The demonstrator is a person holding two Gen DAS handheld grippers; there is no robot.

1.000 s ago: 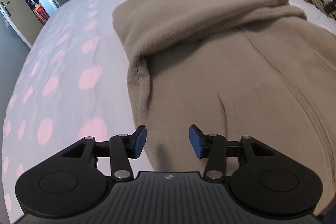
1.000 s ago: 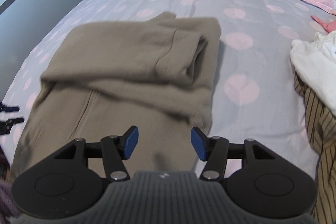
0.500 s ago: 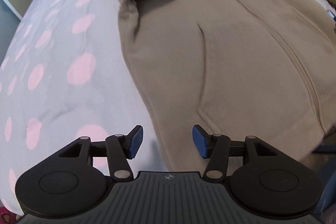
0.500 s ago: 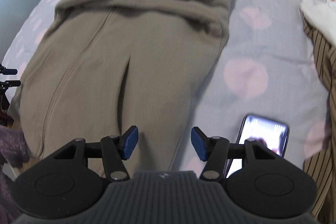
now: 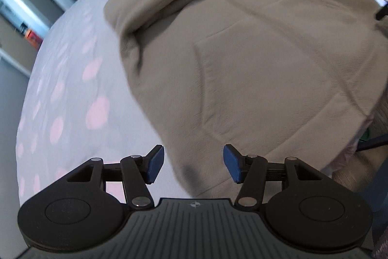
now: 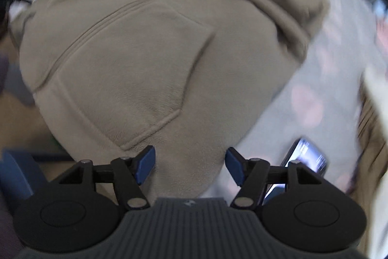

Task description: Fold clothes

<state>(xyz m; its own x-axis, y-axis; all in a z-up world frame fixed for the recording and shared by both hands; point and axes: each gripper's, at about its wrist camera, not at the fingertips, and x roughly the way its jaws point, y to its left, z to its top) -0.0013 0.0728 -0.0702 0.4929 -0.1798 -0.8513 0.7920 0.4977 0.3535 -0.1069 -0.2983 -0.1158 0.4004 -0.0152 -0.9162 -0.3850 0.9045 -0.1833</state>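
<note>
We see a plain taupe fleece garment (image 5: 254, 60) on a pale grey bedsheet (image 5: 65, 94) dotted with pink spots, and blue pads (image 6: 145, 163) on black grippers.

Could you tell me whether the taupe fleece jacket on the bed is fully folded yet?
Partly folded: the taupe fleece jacket has its upper part doubled over, while its pocketed lower body lies spread flat.

You will find no readable words, labels or numbers here. A small round emblem (image 5: 194, 204) is moulded on the left gripper's housing, but it carries no letters. The lit phone screen (image 6: 307, 159) beside the right gripper is blurred beyond reading.
</note>
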